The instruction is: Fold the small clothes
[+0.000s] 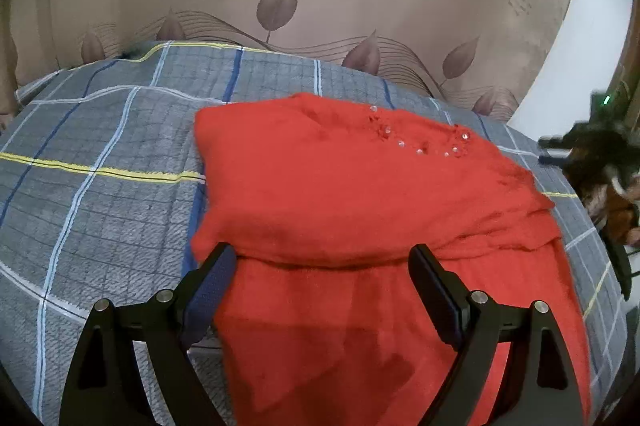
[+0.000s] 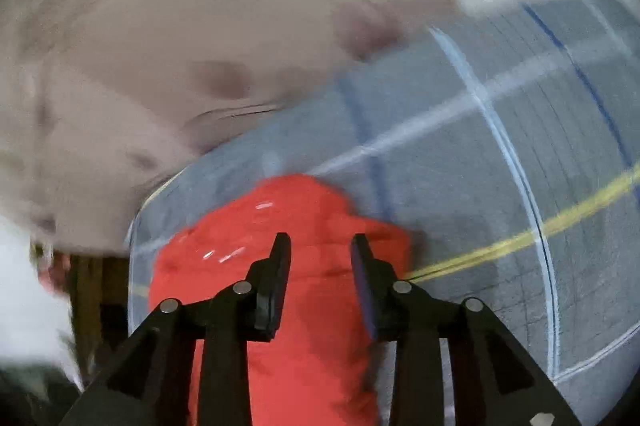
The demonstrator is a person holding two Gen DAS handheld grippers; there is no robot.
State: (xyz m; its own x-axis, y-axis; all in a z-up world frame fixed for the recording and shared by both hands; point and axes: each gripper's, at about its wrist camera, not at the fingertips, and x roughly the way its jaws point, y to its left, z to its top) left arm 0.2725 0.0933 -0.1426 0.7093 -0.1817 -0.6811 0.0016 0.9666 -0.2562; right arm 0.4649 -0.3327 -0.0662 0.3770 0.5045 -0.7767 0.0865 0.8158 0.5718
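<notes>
The left hand-held gripper (image 1: 322, 258) is spread wide, with nothing pinched; its 2 fingertips sit at the near folded edge of the red garment (image 1: 360, 186), a single lower layer running beneath and behind them. The right hand-held gripper (image 2: 320, 246) is parted narrowly above the same red garment (image 2: 296, 306); the view is blurred, and no cloth is seen between its pads. The garment lies on the checked blanket (image 1: 100, 166) of the bed, beaded trim (image 1: 420, 142) at the far right. For a clean fold, the lower layer should be gripped at both corners, lifted evenly and laid forward over the folded part, edges aligned.
</notes>
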